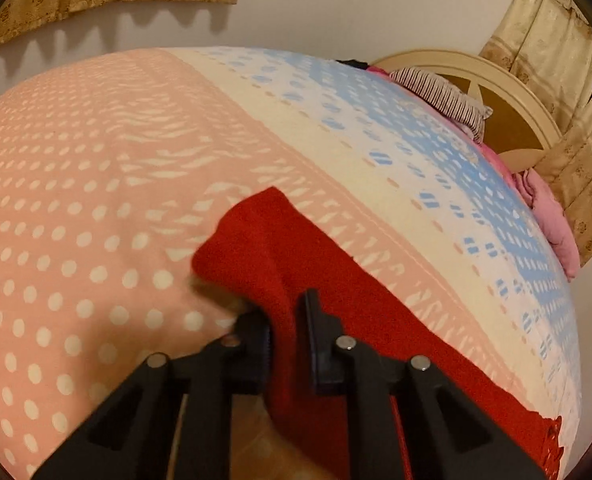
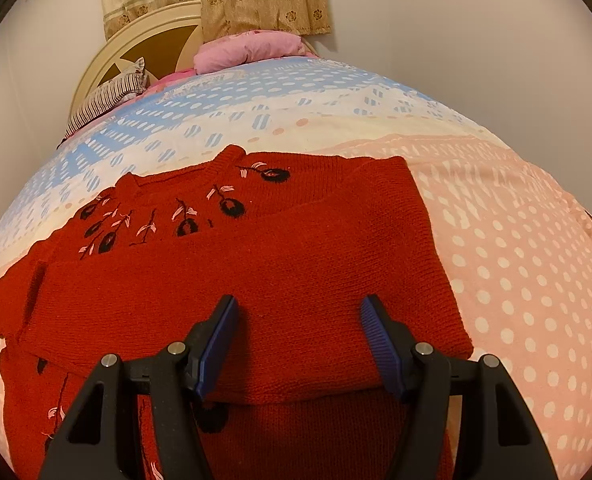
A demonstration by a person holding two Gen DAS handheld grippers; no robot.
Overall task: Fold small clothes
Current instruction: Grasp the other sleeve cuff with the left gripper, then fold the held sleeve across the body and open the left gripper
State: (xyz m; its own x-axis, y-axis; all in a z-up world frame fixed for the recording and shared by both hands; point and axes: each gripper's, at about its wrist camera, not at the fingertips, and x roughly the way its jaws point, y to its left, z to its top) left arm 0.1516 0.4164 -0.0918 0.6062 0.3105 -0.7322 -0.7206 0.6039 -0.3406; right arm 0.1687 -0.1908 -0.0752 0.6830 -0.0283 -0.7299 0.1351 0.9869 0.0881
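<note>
Where the red sweater (image 1: 296, 264) drapes over the bed (image 1: 76, 200) edge: left claw (image 1: 286, 320) pinching a raised fold of knit, cloth bunched between the two fingers. Right claw (image 2: 299, 312) spread wide, holding nothing, poised directly above the folded-over panel; sweater (image 2: 256, 264) straight ahead and beneath, long axis crosswise to the fingers. Left nearer the hem, hence likelier to carry the next fold. Beyond the claws: plain knit band across the middle, black-and-pink embroidered flowers (image 2: 184, 220) above it, neckline toward the far side. Farther: dotted pink-and-blue bedding, striped pillow (image 2: 108, 96), pink quilt (image 2: 248, 50), headboard (image 2: 144, 40).
</note>
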